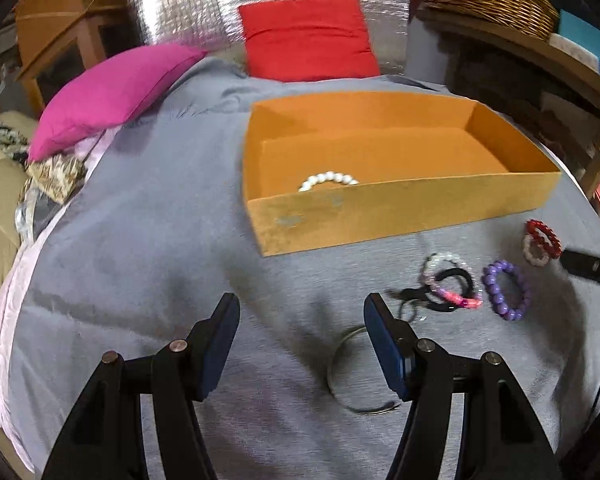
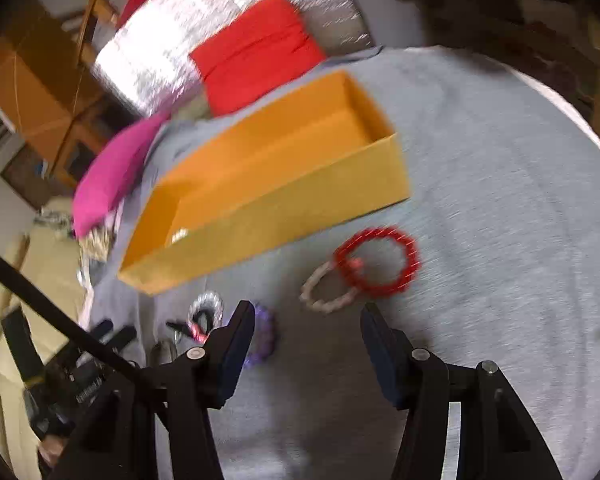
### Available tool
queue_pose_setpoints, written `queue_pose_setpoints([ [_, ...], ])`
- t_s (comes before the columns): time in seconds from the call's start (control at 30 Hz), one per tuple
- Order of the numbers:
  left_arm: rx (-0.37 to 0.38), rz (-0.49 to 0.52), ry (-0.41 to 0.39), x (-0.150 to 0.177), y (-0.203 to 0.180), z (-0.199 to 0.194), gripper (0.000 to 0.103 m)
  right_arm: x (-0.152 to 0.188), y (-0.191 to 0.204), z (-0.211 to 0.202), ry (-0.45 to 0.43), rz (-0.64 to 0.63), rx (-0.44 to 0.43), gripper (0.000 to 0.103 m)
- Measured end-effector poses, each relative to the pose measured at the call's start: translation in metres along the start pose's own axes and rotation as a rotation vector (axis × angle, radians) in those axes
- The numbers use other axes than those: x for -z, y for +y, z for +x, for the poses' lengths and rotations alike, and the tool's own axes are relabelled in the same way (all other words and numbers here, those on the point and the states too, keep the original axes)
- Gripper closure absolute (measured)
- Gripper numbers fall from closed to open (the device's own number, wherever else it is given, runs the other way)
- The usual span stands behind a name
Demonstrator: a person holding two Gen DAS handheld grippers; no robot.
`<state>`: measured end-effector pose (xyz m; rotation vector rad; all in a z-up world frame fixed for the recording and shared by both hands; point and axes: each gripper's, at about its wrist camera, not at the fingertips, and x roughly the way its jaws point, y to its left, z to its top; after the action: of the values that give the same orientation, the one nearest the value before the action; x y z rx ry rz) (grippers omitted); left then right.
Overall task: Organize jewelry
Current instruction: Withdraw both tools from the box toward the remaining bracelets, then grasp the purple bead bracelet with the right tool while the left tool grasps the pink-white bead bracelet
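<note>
We hold both grippers spread, empty: left gripper [image 1: 302, 308] above metal ring [image 1: 356, 376]; right gripper [image 2: 308, 320] near red bracelet [image 2: 376, 262]; white bracelet [image 1: 327, 181] in orange box [image 1: 380, 212].

Surface: you're working over a bed with a grey blanket [image 1: 148, 240], wrinkled in places.
Box: your orange tray [image 1: 380, 216] sits on the blanket.
Near its front wall: a purple bead bracelet [image 1: 505, 291], a red bead bracelet [image 1: 545, 237] overlapping a pale one [image 2: 327, 289], a tangle of bands [image 1: 448, 285], a thin metal bangle [image 1: 340, 376].
Far end: a magenta pillow [image 1: 112, 92], a red cushion [image 1: 308, 36].
</note>
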<state>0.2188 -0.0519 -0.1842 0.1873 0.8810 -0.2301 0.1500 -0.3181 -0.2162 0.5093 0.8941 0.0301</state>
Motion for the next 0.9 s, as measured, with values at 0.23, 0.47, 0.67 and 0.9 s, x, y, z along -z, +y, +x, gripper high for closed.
queue_pose_setpoints([
  [0.23, 0.036, -0.013, 0.003, 0.001, 0.010, -0.001, 0.038, 0.008, 0.029, 0.035, 0.075, -0.073, 0.046, 0.058],
  [0.47, 0.128, -0.006, -0.008, 0.000, 0.005, -0.003, 0.038, 0.015, 0.051, 0.057, 0.048, -0.216, 0.221, 0.078],
  [0.67, 0.235, 0.013, 0.000, -0.005, -0.013, 0.003, 0.038, 0.021, 0.053, 0.052, 0.020, -0.254, 0.246, 0.093],
  [0.9, 0.316, 0.048, 0.007, -0.020, -0.039, 0.018, 0.042, 0.016, 0.030, 0.024, -0.017, -0.173, 0.176, 0.093],
])
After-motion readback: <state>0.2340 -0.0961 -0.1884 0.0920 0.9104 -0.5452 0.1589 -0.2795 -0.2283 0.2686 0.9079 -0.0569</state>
